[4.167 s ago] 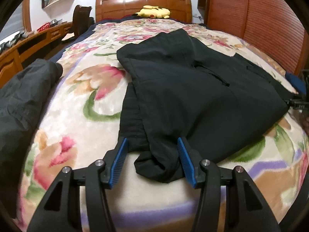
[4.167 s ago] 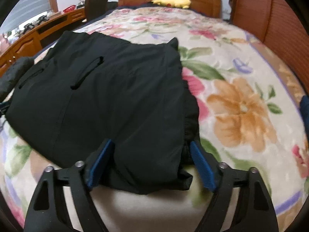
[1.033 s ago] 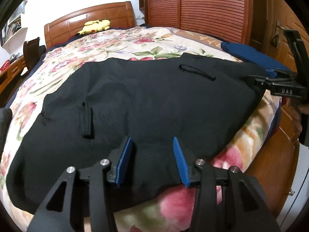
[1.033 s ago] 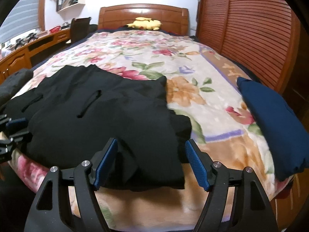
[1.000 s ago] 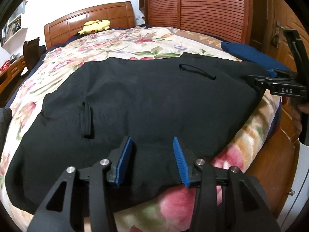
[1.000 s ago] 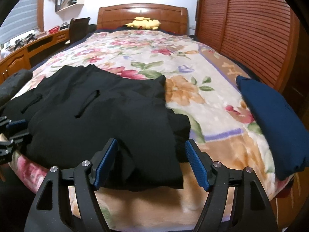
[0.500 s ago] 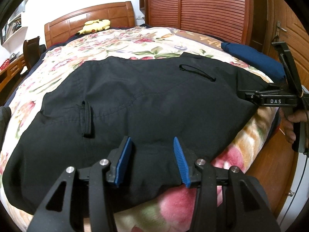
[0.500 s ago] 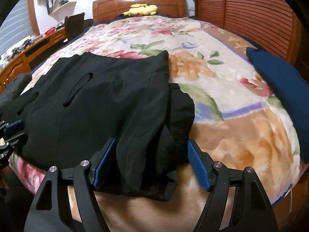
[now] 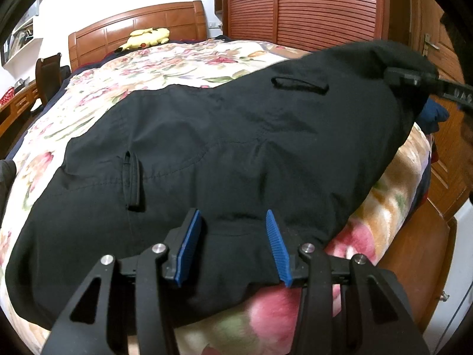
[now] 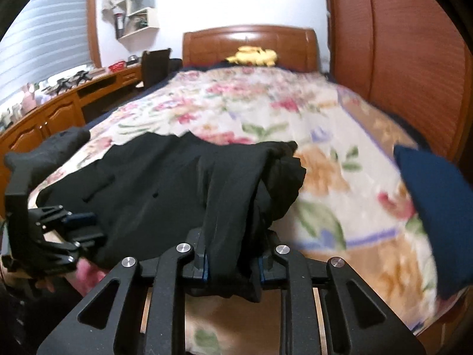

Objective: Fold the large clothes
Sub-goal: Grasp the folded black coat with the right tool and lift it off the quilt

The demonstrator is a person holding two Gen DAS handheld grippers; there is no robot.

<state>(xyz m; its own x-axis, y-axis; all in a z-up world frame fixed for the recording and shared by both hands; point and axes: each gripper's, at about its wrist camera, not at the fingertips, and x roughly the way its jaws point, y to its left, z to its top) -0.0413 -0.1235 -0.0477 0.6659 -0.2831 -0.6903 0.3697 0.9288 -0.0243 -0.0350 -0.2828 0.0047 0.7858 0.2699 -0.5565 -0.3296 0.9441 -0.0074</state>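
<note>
Black trousers lie spread across the near end of a floral bedspread. My left gripper is open, its blue pads astride the near edge of the cloth without clamping it. My right gripper is shut on a bunched corner of the trousers and holds it lifted off the bed. In the left wrist view the right gripper shows at the far right with the cloth raised there. The left gripper shows at the left of the right wrist view.
A folded navy cloth lies at the bed's right edge. A dark grey garment lies at the left. A yellow plush toy sits by the wooden headboard. A wooden wardrobe stands right, a desk left.
My right gripper has shut on the trousers' corner and lifted it up off the bed. The left gripper has stayed open in place at the near edge.
</note>
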